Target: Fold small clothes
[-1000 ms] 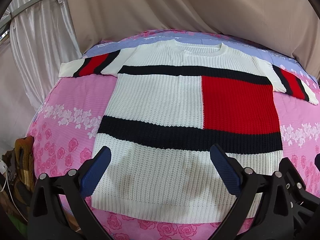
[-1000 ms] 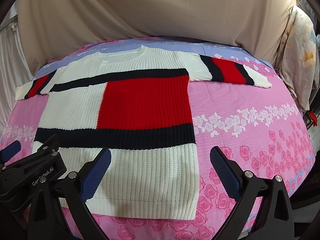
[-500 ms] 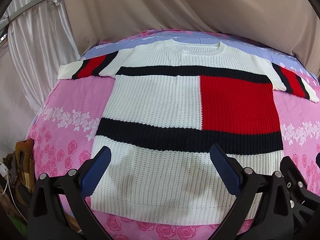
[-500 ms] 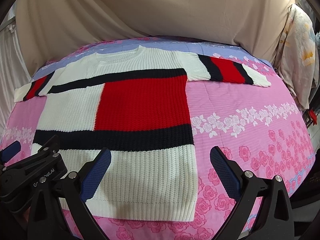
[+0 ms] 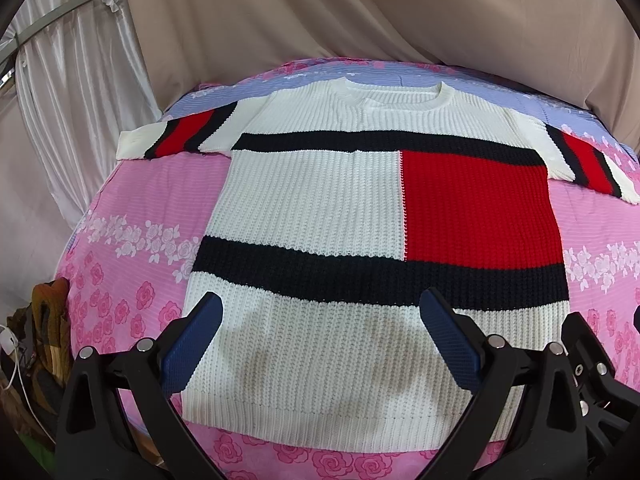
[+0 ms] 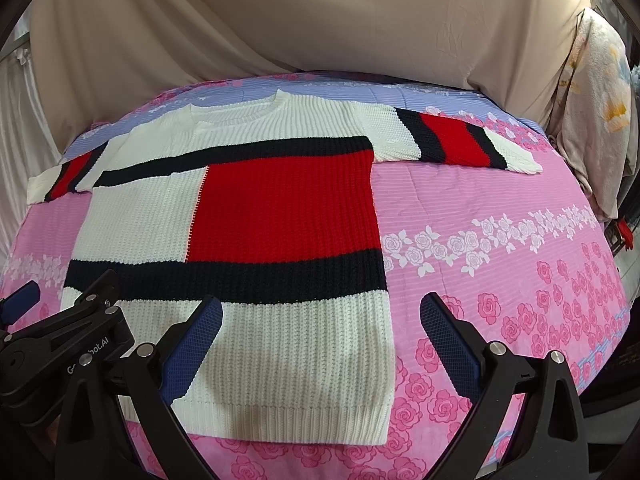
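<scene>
Through your left wrist camera, the knit sweater (image 5: 360, 240) lies flat and face up on the pink floral bedsheet (image 5: 132, 280), neck toward the far drape, both short striped sleeves spread out sideways: that layout reads as a garment set out ready for folding, with no fold made in it yet. Your left gripper (image 5: 320, 344) hangs over the white band near the hem, jaws spread wide, blue pads apart and gripping nothing; the shadow on the knit below suggests it is above the fabric rather than pressing it. A heap of brownish stuff sits off the bed's left edge, too murky to name. Over to your right wrist camera: the right gripper (image 6: 320, 344) is also wide open and empty, straddling the sweater's right side seam, one pad over the white hem band, the other over bare sheet. That placement looks chosen for the lower right corner (image 6: 380, 420). The right sleeve (image 6: 452, 140) lies well ahead, flat and untouched. Your left tool's black body shows at the lower left, beside you.
</scene>
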`<action>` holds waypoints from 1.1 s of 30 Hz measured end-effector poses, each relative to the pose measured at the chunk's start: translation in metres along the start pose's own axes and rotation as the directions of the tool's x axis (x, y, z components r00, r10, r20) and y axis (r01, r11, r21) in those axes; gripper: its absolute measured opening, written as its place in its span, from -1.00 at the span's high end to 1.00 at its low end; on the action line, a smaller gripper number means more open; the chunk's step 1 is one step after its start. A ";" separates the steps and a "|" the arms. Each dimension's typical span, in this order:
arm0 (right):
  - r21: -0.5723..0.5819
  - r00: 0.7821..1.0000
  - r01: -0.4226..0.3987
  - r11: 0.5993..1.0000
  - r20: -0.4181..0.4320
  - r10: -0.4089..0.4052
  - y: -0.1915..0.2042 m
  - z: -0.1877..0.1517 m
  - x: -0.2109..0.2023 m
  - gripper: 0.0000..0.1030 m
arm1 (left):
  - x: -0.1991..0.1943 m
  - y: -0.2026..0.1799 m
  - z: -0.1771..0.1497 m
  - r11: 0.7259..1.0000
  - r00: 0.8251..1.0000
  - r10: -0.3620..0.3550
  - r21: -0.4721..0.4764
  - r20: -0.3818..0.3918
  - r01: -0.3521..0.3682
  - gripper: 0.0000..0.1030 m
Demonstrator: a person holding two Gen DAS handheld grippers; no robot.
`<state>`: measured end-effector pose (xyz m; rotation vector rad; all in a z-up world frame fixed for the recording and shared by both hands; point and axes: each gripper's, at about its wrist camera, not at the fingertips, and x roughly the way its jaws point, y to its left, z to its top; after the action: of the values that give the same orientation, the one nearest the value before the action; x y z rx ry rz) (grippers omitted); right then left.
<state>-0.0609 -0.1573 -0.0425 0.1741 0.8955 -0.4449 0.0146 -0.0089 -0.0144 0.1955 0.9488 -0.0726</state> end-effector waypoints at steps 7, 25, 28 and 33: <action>-0.003 1.000 0.009 1.000 -0.003 -0.009 -0.001 0.001 0.002 -0.90 | 0.000 0.001 -0.001 1.000 1.000 0.000 0.001 0.000 0.000 -0.87; -0.005 1.000 0.009 1.000 -0.006 -0.009 -0.002 0.000 0.002 -0.90 | 0.000 0.001 -0.001 1.000 1.000 0.000 0.001 -0.001 0.000 -0.87; -0.004 1.000 0.010 1.000 -0.004 -0.010 -0.001 0.001 0.002 -0.90 | 0.000 0.001 -0.001 1.000 1.000 0.002 0.001 0.002 -0.002 -0.86; -0.004 1.000 0.010 1.000 -0.006 -0.010 -0.002 0.000 0.002 -0.90 | 0.000 0.000 -0.002 1.000 1.000 0.002 0.001 0.002 -0.002 -0.86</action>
<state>-0.0604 -0.1595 -0.0444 0.1670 0.9031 -0.4519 0.0126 -0.0088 -0.0156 0.1976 0.9467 -0.0718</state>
